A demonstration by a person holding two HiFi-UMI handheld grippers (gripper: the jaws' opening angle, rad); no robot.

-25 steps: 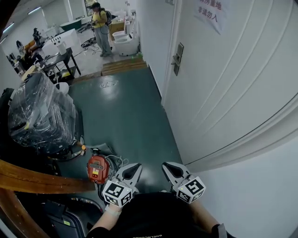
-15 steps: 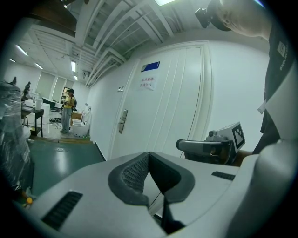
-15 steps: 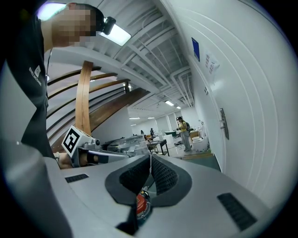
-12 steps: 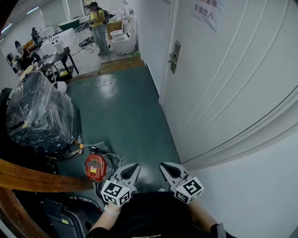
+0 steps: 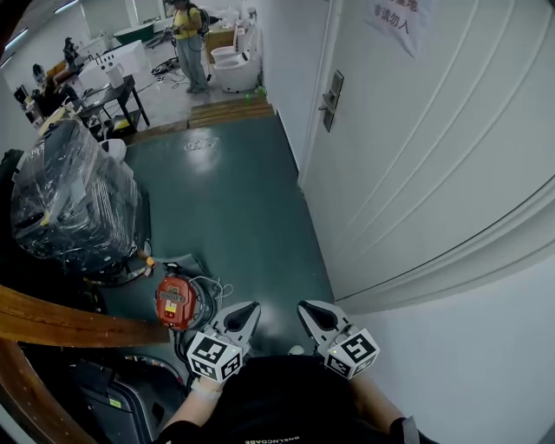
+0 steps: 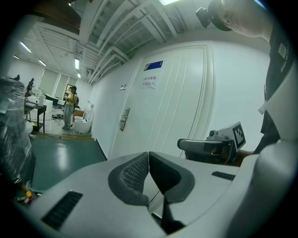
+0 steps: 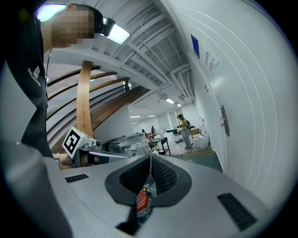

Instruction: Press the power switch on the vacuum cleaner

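Vacuum [image 5: 177, 302] maybe shifted; left claw [image 5: 248, 310], right claw [image 5: 310, 310] closed.

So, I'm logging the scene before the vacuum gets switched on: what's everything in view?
vacuum: one, red, on the floor left of the left gripper
wrapped machine: one, black under clear film, left side
floor: green, centre
door: one, white, right side
sign: one, white paper, top of the door
rail: one, brown wood, lower left
toilet: one, white, far end
person: one, yellow top, beside the toilet
left gripper: grey, bottom centre, jaws shut, empty
right gripper: grey, bottom centre, jaws shut, empty
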